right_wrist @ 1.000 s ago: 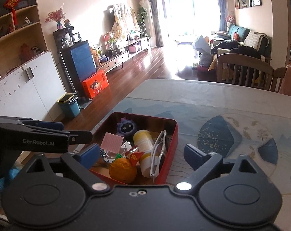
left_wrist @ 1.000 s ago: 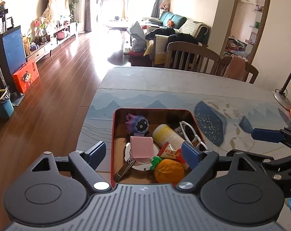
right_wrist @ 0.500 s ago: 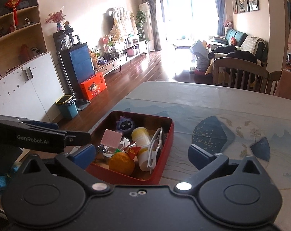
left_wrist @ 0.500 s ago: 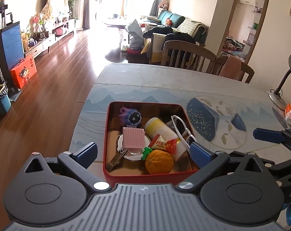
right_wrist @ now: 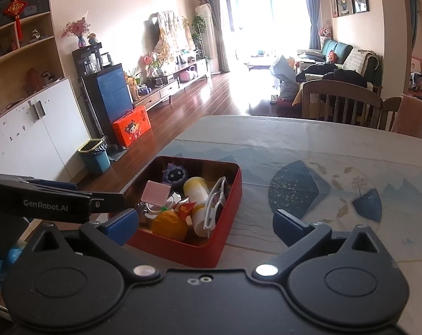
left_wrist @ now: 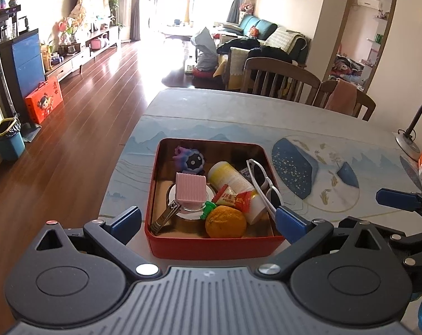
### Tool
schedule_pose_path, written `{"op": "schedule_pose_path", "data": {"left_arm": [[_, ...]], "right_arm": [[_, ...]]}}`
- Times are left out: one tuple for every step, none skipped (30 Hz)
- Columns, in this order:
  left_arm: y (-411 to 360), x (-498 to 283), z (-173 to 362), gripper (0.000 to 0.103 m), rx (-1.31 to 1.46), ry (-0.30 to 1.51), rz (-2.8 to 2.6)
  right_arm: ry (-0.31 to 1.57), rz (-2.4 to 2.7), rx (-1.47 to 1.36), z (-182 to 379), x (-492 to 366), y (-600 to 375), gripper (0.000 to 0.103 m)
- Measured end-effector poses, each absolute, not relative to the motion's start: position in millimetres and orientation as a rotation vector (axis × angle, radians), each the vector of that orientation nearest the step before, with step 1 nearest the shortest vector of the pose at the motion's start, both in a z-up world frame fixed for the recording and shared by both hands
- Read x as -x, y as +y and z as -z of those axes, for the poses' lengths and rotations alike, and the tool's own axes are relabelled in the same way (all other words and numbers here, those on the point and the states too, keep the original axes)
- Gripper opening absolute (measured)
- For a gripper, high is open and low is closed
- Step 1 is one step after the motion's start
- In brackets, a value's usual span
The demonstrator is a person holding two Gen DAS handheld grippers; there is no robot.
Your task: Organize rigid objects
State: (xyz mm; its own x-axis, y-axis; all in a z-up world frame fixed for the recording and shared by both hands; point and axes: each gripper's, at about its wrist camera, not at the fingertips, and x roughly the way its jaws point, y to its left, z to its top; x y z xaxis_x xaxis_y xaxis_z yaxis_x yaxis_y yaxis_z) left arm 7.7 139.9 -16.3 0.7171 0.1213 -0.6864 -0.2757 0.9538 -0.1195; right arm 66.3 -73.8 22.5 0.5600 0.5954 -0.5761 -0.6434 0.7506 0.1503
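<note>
we have a red tin (left_wrist: 215,247) sitting near the table's (left_wrist: 238,111) left edge, and everything we can spot as loose and rigid is already inside it. from the left wrist view, reading the tin as a clock face: a purple toy (left_wrist: 190,160) at 11 o'clock, a yellow-capped bottle (left_wrist: 230,178) near the centre toward 1, white sunglasses (left_wrist: 262,180) leaning on the wall at 3, a pink block (left_wrist: 190,189) resting on a round metal piece at about 9, a nail clipper (left_wrist: 166,216) at 7, an orange (left_wrist: 224,222) at 6 with a red snack packet (left_wrist: 234,197) just above it.

our left gripper (left_wrist: 208,220) has its jaws spread as wide as they go, with nothing between the pads; the tin's near wall lies in the gap beyond them, untouched. our right gripper (right_wrist: 205,223) is equally wide and empty, aimed at the tin's right corner and the bare cloth beside it.

we judge the gathering done, or nearly so: the printed cloth around the tin shows no stray objects, apart from a lamp (left_wrist: 414,128) and some packaging at the far 3 o'clock edge, too cropped to identify. what may remain is tidying inside the tin or moving it.
</note>
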Motion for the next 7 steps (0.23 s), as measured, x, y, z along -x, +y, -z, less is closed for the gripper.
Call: {"op": "schedule_pose_path", "data": {"left_arm": [[138.6, -7.3, 16.1, 0.103, 0.224, 0.741, -0.224], [137.6, -7.2, 16.0, 0.103, 0.226, 0.741, -0.227], [136.3, -6.8, 16.0, 0.103, 0.228, 0.743, -0.227], [135.2, -6.6, 16.0, 0.103, 0.23, 0.743, -0.228], [133.9, -6.6, 16.0, 0.103, 0.232, 0.744, -0.23], [132.4, -6.6, 15.8, 0.103, 0.235, 0.745, -0.229], [130.7, -7.1, 15.7, 0.103, 0.236, 0.746, -0.228]], "right_arm": [[0.648, -0.731, 0.079, -22.8, -66.5, -75.0, 0.103], [0.647, -0.73, 0.079, -22.5, -66.2, -74.0, 0.103], [0.647, -0.728, 0.078, -22.5, -66.2, -75.0, 0.103], [0.647, -0.728, 0.077, -22.6, -66.5, -76.8, 0.103], [0.647, -0.728, 0.076, -22.5, -66.5, -78.2, 0.103], [0.647, -0.727, 0.075, -22.1, -66.6, -80.0, 0.103], [0.647, -0.726, 0.075, -22.0, -66.9, -81.3, 0.103]]}}
